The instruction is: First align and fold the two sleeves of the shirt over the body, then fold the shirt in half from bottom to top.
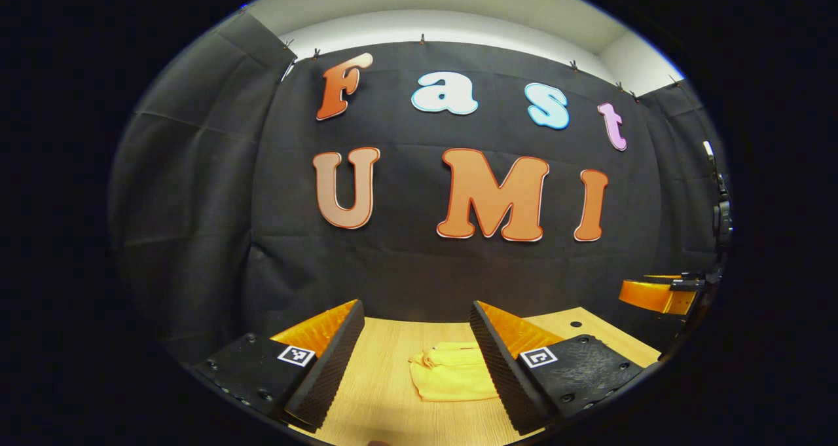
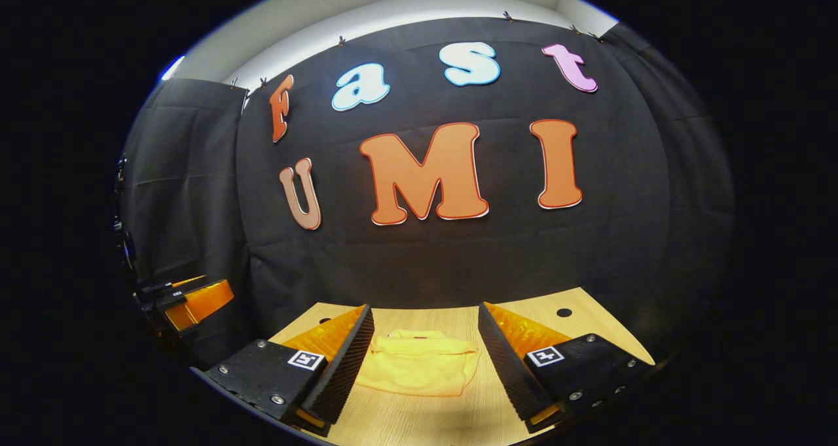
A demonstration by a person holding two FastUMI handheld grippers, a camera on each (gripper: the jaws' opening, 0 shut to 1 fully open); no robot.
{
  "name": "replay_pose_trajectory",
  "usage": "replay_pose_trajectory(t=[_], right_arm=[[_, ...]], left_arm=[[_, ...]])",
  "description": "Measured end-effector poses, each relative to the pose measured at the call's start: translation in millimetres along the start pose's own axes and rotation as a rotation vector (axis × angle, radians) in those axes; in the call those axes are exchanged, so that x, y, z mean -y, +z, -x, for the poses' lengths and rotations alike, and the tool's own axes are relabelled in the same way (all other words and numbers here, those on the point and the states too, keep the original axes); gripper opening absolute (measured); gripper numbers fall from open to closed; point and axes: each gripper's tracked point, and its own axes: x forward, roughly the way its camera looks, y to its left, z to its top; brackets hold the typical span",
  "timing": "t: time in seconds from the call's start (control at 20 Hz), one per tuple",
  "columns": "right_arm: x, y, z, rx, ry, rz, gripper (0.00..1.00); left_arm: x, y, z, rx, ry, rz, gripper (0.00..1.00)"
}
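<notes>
— Where is the shirt for you?

— In your left gripper view the yellow shirt (image 1: 453,374) lies folded into a compact bundle on the wooden worktop (image 1: 386,374), ahead of the left gripper (image 1: 419,361) and seen through the gap between its jaws, nearer the right one. In your right gripper view the shirt (image 2: 419,364) sits ahead of the right gripper (image 2: 424,361), framed between its jaws, closer to the left one.

— And your jaws?

— Both pairs stand wide open and grip nothing; no finger touches the cloth. You hold both grippers above the worktop (image 2: 419,420), pointing nearly level toward the booth's back wall. Your other gripper appears at the right edge of your left gripper view and at the left edge of your right gripper view, well apart from the shirt.
</notes>
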Motion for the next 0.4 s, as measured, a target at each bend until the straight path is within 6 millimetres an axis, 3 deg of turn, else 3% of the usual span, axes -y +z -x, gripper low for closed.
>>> replay_pose_trajectory(t=[0.4], right_arm=[[7.1,8.2,4.1,0.019,0.002,0.016,0.96]], left_arm=[[2.9,5.2,5.0,0.006,0.000,0.045,0.98]])
